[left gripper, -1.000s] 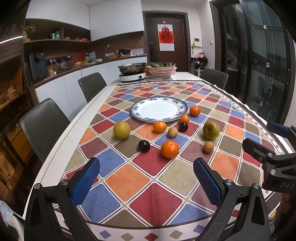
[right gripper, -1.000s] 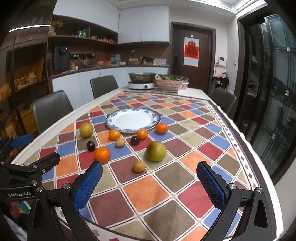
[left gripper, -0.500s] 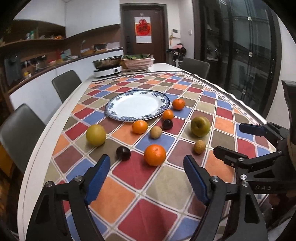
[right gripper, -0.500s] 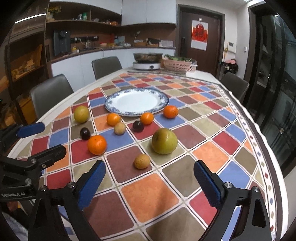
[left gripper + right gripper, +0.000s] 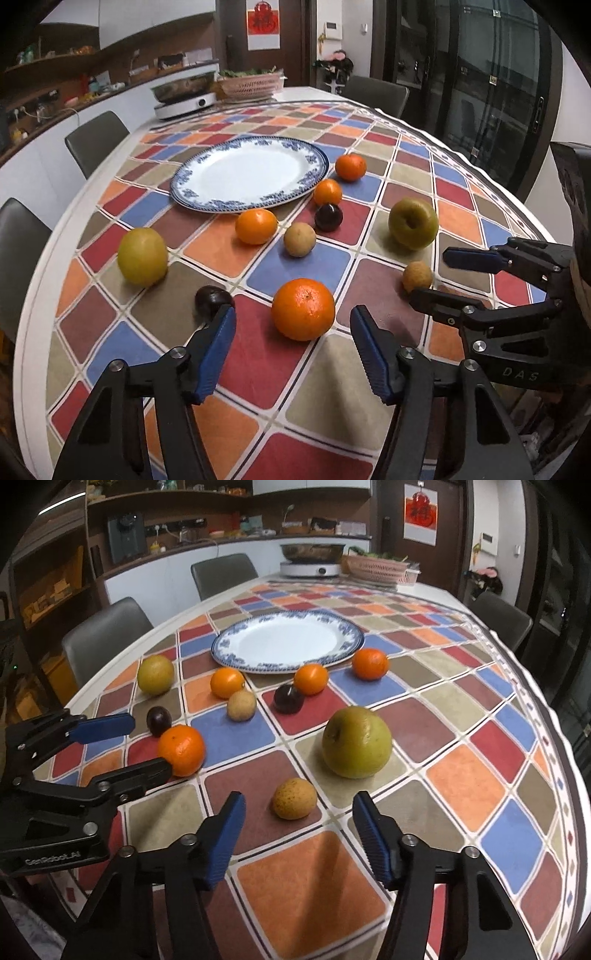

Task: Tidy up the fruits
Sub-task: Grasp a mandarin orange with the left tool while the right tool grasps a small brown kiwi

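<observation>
Checkered tabletop (image 5: 314, 373): colourful squares, carrying all the fruit and the white plate (image 5: 207, 201) with a blue rim, which has no fruit on it.
Green pear (image 5: 356, 742): the biggest fruit, just beyond the right tool's reach; a second, yellower one (image 5: 142, 251) lies well apart to the left.
Left tool (image 5: 291, 345): angled down at the tabletop, blue pads spread but closing; the large orange (image 5: 303, 308) sits just ahead between the tips, untouched.
Right tool (image 5: 299, 829): tilted down likewise, jaws closing, the small brown fruit (image 5: 294, 798) between the tips, not yet pinched.
Dark plum (image 5: 212, 301): just beside the left tool's left pad.
Views: each camera shows the other tool from the side.
Writing: "GenRobot.AI" on the left tool, seen from the right wrist; "DAS" on the right tool, seen from the left.
</observation>
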Available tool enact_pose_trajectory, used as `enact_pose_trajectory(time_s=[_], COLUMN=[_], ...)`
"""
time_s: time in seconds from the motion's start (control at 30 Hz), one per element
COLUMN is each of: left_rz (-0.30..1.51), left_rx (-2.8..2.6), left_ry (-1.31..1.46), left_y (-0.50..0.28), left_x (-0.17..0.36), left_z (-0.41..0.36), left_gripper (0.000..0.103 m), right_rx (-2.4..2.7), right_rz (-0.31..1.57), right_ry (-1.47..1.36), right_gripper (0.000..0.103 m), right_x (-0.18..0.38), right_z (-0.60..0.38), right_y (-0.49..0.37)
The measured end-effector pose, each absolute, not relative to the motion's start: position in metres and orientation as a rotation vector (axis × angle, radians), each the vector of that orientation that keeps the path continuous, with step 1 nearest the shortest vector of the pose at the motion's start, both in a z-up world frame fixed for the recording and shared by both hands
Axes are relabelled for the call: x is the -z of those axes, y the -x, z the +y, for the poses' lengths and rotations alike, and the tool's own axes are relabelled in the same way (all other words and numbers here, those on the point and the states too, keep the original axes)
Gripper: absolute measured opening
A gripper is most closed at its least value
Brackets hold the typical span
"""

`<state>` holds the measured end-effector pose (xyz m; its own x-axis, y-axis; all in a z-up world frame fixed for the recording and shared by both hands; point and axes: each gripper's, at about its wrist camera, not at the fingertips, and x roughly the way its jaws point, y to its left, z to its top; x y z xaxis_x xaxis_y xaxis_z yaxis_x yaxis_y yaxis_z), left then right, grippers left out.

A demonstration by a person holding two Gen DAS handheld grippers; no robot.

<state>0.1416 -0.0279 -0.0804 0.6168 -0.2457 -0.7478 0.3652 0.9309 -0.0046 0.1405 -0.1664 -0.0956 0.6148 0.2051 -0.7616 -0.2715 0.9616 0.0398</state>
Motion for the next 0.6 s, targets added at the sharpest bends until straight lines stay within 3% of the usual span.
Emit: enact_pose_trajectory(time_s=[0.23,0.3,0.4,0.6], left_rz=[0.884,0.893,0.897,0.9], left_rx=[0.378,0.381,0.379,0.367], left_ry=[-0.147,-0.136,-0.129,-0.128], left_y=[-0.155,-0.158,-0.16,-0.16], left_x=[0.092,0.094,0.095,0.094], left_z=[-0.034,-0.035,-0.036,-0.036], left_gripper=[0.058,0.052,0.041,0.04], right_rx=[-0.313,-0.323,-0.331,-0.339], right_rz=[0.914,0.92,0.924,0.925], right_ry=[0.057,0.051,0.044,0.032], right_gripper=[0.041,0.033,0.03,0.029], right_x=[0.107,0.109,0.111,0.11], right_z=[-0.165,-0.165,-0.166,-0.166], right_y=[-0.151,-0.152,-0.152,-0.153])
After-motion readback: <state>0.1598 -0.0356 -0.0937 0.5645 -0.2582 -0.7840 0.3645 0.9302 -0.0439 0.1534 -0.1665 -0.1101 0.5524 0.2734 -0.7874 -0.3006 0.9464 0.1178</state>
